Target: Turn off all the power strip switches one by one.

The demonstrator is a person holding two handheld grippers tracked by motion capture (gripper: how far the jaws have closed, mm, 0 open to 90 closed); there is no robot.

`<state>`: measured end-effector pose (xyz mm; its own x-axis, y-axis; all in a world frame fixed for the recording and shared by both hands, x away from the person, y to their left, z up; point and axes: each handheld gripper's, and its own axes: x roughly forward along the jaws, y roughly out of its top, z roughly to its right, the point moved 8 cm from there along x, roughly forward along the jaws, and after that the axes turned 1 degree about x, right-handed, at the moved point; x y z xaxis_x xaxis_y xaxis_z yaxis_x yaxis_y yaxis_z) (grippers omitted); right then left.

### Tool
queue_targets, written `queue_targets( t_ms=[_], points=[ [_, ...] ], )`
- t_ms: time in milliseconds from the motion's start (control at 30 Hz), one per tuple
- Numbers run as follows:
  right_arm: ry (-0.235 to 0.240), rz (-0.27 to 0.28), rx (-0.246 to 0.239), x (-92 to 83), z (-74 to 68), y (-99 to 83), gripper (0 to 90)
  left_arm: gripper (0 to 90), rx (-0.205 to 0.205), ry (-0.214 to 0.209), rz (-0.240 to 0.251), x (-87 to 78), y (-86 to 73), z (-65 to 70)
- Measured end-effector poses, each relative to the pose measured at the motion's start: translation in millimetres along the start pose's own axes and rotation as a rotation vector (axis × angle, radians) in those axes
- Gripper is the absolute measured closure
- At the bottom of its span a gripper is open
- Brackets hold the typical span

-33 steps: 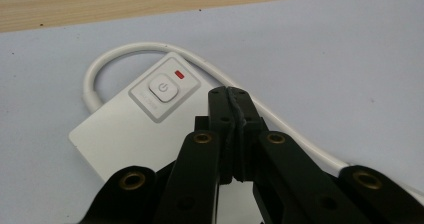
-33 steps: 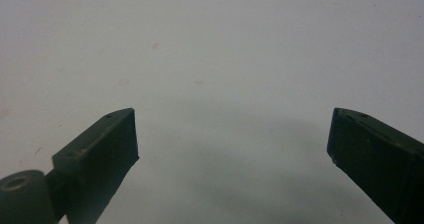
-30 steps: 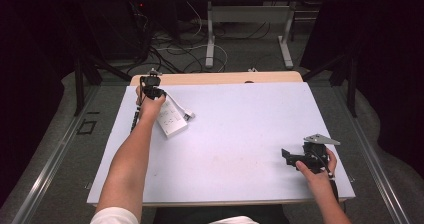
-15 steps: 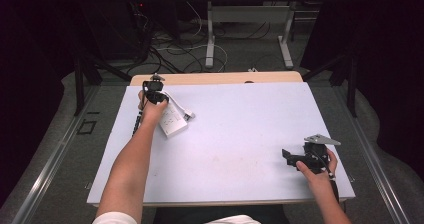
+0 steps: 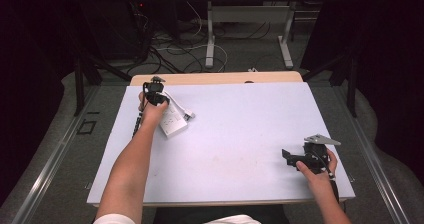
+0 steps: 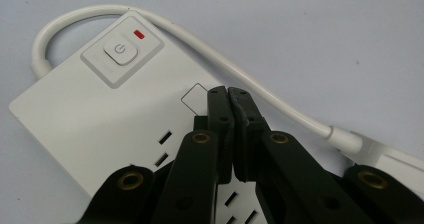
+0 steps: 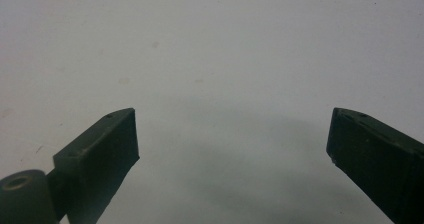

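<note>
A white power strip (image 5: 173, 122) lies at the far left of the table (image 5: 240, 114), its white cord (image 5: 181, 109) running off to the right. My left gripper (image 5: 157, 99) hovers over the strip's far end. In the left gripper view the jaws are shut with nothing between them, and the left gripper (image 6: 227, 92) tips sit just above the power strip (image 6: 95, 114), near a small square mark. The power button (image 6: 120, 49) and a red light (image 6: 138, 33) lie beyond the tips. My right gripper (image 5: 286, 156) rests at the near right, open and empty, and in its own view the right gripper (image 7: 232, 129) faces bare tabletop.
The cord (image 6: 250, 81) loops around the strip's switch end and leads to a plug piece (image 6: 370, 149) at the right. A black cable (image 5: 137, 119) trails along the table's left side. A wooden edge (image 5: 215, 78) borders the far side.
My left gripper has crept slightly right and nearer over the strip. The power strip and my right gripper have stayed put.
</note>
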<state>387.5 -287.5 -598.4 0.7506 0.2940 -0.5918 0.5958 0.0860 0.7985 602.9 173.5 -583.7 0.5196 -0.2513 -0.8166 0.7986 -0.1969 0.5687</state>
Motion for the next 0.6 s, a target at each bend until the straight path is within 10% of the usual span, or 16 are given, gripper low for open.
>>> queue_targets(
  t_ms=[600],
  points=[
    [0.007, -0.006, -0.001, 0.7, 0.3, -1.0, 5.8, 88.0, 0.034, 0.018, 0.008, 2.1, 1.3, 2.3]
  ],
)
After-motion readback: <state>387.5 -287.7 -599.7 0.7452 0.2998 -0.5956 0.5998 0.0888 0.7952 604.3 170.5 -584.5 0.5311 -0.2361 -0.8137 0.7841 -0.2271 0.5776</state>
